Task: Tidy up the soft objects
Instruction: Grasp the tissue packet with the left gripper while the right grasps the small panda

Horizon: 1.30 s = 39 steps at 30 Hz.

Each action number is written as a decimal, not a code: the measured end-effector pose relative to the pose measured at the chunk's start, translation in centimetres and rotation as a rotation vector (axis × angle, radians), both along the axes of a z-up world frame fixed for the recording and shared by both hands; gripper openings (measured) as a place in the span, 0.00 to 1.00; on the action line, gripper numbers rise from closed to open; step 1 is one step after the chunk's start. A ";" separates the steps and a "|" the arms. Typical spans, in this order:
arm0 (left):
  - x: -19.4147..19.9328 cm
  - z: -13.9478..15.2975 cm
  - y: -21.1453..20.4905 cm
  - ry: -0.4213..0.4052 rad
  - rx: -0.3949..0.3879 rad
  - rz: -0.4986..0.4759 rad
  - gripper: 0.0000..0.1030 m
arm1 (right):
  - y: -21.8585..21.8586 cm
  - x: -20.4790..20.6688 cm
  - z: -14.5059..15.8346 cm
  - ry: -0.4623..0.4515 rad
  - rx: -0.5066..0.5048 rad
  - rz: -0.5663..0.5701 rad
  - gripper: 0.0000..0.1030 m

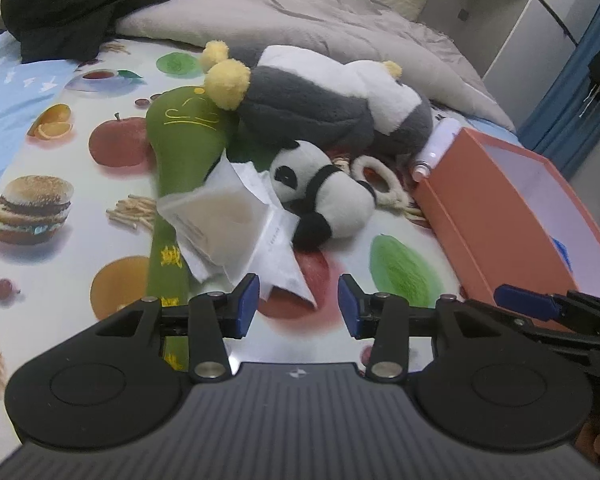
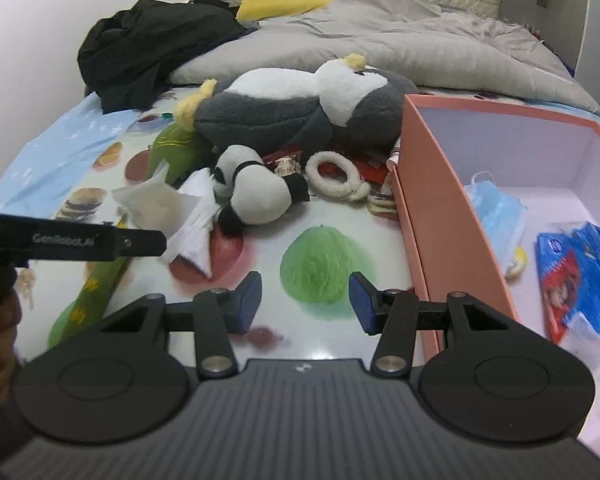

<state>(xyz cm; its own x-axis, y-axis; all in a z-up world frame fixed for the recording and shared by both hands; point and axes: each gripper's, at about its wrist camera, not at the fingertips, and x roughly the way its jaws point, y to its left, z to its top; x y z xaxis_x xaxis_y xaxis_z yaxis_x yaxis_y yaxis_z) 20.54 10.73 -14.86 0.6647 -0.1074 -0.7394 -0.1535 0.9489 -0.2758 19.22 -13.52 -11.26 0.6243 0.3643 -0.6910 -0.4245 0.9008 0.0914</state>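
While both jaws gape empty, the left gripper (image 1: pixel 299 306) and right gripper (image 2: pixel 305 303) hover over the sheet; the panda plush (image 1: pixel 323 194) lies at twelve o'clock, the orange box (image 2: pixel 432 200) at three.

Left gripper (image 1: pixel 299 306): jaws wide apart, nothing between the blue pads (image 1: pixel 247 305), held low and level. Right gripper (image 2: pixel 305 302): jaws likewise spread, empty, level. Grippers side by side, right one just beside the left.
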 end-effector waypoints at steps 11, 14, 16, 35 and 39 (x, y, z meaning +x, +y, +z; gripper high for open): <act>2.9 -2.3 1.9 0.026 0.018 0.092 0.48 | 3.7 5.4 -2.5 0.018 0.015 0.097 0.50; 3.3 -2.2 2.1 0.013 0.055 0.095 0.48 | 4.7 6.7 -2.7 0.021 0.037 0.124 0.52; 3.7 -2.3 2.3 0.014 0.075 0.089 0.48 | 5.3 7.6 -2.9 0.025 0.048 0.127 0.57; 5.7 -4.6 2.5 0.029 0.077 0.145 0.20 | 7.5 10.8 -5.0 0.087 0.099 0.128 0.47; 5.6 -4.4 2.2 0.018 0.075 0.140 0.06 | 7.6 10.3 -4.5 0.063 0.072 0.130 0.43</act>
<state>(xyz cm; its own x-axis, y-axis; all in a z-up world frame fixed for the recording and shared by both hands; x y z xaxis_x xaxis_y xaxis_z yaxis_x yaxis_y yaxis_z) 26.18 12.95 -19.28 0.6558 0.0409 -0.7539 -0.2896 0.9358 -0.2012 29.49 -5.89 -15.81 0.5251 0.4895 -0.6961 -0.5287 0.8286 0.1839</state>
